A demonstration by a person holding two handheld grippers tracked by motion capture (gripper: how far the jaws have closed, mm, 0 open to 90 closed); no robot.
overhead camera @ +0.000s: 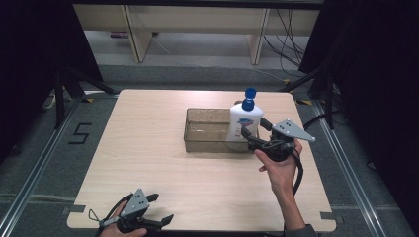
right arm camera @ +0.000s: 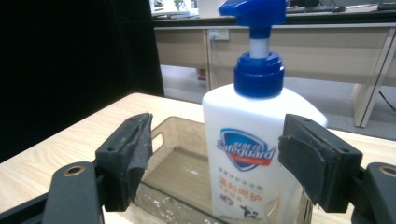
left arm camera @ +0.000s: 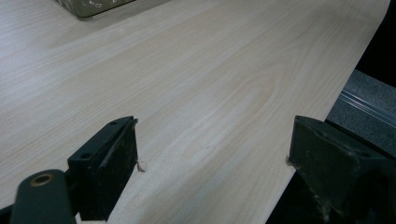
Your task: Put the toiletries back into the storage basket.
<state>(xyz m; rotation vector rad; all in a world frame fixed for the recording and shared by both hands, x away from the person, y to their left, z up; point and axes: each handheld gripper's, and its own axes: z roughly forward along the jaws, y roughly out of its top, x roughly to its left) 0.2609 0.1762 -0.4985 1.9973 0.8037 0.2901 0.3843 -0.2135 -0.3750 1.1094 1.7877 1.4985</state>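
- soap bottle (overhead camera: 243, 121) stands upright in the right end of the clear bin (overhead camera: 207, 129), about 1 o'clock on the table (overhead camera: 148, 158)
- right gripper (overhead camera: 253, 137) fingers spread, bottle between them, not pinched
- left gripper (overhead camera: 159, 209) at 7 o'clock, fingers spread, empty

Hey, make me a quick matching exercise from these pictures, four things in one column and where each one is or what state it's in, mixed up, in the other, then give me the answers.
Things:
1. soap bottle
2. clear bin
3. left gripper
4. right gripper

States or places:
A. open, jaws on either side of the bottle, not closed on it
B. upright in the right end of the bin
C. open, at the near left edge of the table
D. sits on the table right of centre

Pairs: 1-B, 2-D, 3-C, 4-A
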